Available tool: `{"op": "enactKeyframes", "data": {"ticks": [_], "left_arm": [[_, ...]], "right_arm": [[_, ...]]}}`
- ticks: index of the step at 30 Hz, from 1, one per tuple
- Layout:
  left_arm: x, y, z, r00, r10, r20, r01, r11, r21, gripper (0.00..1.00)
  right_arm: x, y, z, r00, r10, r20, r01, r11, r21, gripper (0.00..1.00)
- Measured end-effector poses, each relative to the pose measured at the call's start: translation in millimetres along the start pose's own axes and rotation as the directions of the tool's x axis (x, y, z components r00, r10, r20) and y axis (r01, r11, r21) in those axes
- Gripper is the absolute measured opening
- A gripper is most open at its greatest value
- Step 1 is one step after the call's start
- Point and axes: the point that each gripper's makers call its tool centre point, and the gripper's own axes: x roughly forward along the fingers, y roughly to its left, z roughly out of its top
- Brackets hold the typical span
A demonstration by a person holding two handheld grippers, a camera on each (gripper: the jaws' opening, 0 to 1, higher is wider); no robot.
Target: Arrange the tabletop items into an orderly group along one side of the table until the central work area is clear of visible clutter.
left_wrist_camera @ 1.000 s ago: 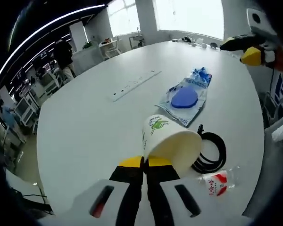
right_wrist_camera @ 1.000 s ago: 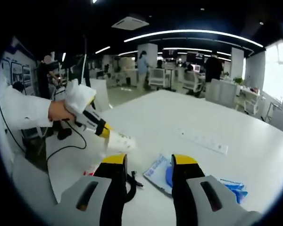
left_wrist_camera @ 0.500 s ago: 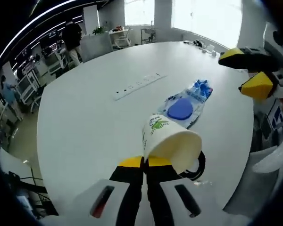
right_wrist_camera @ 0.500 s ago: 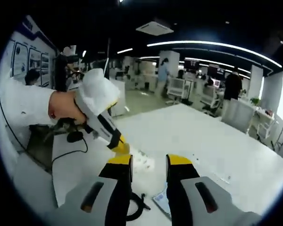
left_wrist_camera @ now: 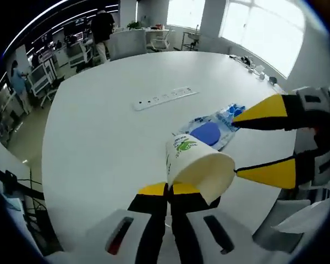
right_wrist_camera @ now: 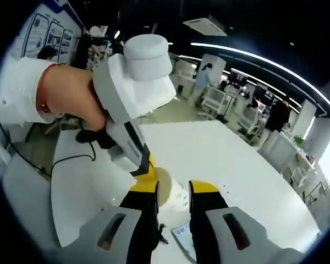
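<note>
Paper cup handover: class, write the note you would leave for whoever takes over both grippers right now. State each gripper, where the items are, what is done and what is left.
Left gripper: shut on the rim of the paper cup, holding it in the air above the table.
Right gripper: open, its jaws either side of the cup's base; whether they touch it cannot be told.
On the table: blue plastic packet near the centre, white power strip beyond it.
Done: cup lifted.
Left: set the cup down along one side, then move the packet beside it. Nothing is grouped yet.
</note>
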Motion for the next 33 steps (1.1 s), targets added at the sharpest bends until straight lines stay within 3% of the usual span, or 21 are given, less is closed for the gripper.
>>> {"op": "enactKeyframes", "data": {"ticks": [14, 21, 33], "left_arm": [[-2.3, -17.6, -13.2, 1.000, -0.012, -0.003, 0.012, 0.999, -0.050, 0.00], [-4.3, -18.9, -16.4, 1.000, -0.007, -0.005, 0.007, 0.998, -0.065, 0.00], [-11.6, -19.0, -13.2, 0.999, -0.021, 0.041, 0.023, 0.999, -0.039, 0.00]], "right_arm": [[7.2, 12.1, -26.5, 0.992, -0.020, -0.121, 0.005, 0.993, -0.122, 0.08], [7.6, 14.1, -28.0, 0.989, -0.042, -0.142, 0.014, 0.982, -0.190, 0.01], [8.8, 3.9, -21.6, 0.991, -0.038, -0.131, 0.018, 0.988, -0.152, 0.00]]}}
